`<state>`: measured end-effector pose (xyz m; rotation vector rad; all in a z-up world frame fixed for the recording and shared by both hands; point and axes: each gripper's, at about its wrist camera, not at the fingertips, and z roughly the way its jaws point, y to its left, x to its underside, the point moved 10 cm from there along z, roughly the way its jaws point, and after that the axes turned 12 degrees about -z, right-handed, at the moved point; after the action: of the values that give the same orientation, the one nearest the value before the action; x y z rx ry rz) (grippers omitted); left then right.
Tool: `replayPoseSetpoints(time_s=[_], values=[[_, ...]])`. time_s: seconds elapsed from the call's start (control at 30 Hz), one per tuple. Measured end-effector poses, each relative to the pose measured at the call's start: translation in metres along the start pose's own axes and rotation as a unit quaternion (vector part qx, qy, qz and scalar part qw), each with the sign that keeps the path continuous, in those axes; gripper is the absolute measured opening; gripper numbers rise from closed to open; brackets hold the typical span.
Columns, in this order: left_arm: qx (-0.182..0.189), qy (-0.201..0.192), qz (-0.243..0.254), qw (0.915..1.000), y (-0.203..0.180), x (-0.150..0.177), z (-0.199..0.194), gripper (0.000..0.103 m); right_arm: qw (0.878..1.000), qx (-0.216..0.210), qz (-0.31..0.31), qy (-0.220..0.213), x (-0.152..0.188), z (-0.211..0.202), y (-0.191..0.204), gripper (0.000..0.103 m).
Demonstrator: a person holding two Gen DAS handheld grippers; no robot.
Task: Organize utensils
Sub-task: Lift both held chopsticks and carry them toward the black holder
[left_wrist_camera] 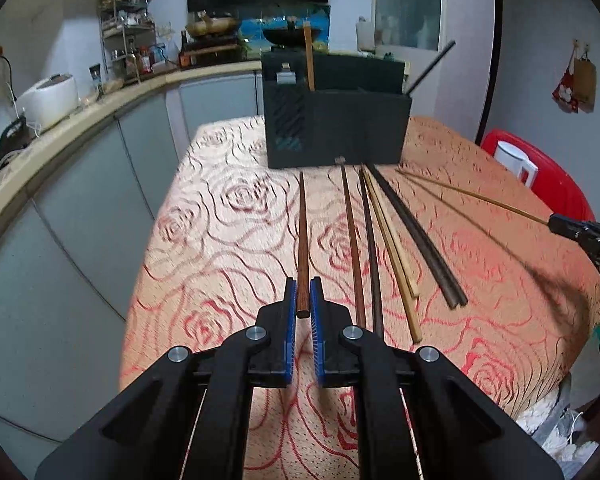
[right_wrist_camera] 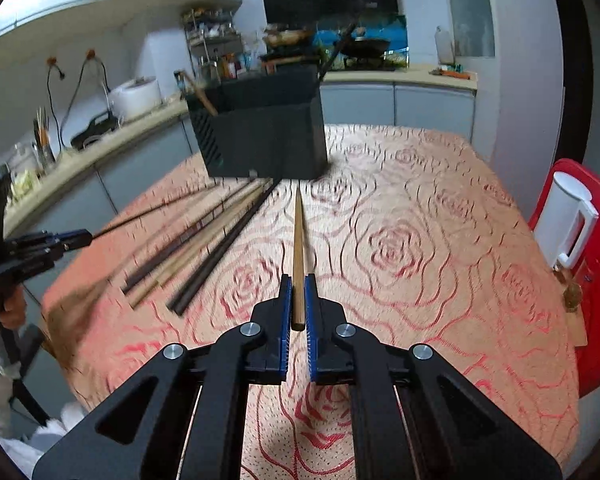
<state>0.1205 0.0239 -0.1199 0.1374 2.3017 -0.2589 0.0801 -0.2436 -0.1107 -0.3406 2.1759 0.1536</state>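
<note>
My left gripper is shut on the thick end of a reddish-brown chopstick, which points toward the black utensil holder at the table's far end. My right gripper is shut on a light bamboo chopstick, also aimed at the black utensil holder. Both held sticks hang slightly above the cloth. Several more chopsticks, dark and pale, lie side by side on the rose-patterned tablecloth. The holder has a brown stick and a black stick standing in it.
The right gripper shows at the left view's right edge, the left gripper at the right view's left edge. A red chair with a white kettle stands beside the table. A kitchen counter runs along the left.
</note>
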Motion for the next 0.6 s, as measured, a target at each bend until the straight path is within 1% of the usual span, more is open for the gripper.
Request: replayPoseSetpoints(time_s=[0.13, 0.3, 0.43, 0.6], values=[[-0.005, -0.014, 0.008, 0.9999, -0.002, -0.021, -0.012, 0.007, 1.0, 0.005, -0.004, -0.031, -0.026, -0.019, -0.004, 0.007], [-0.008, -0.035, 0.018, 0.9992, -0.005, -0.05, -0.027, 0.007, 0.998, 0.001, 0.001, -0.062, -0.062, -0.036, -0.011, 0.007], [-0.026, -0.048, 0.032, 0.998, -0.008, -0.072, -0.033, 0.007, 0.996, 0.001, -0.003, -0.09, -0.094, -0.045, -0.014, 0.007], [-0.023, -0.062, 0.037, 0.9971, -0.012, -0.096, -0.042, 0.007, 0.995, -0.007, -0.003, -0.102, -0.12, -0.044, -0.015, 0.007]])
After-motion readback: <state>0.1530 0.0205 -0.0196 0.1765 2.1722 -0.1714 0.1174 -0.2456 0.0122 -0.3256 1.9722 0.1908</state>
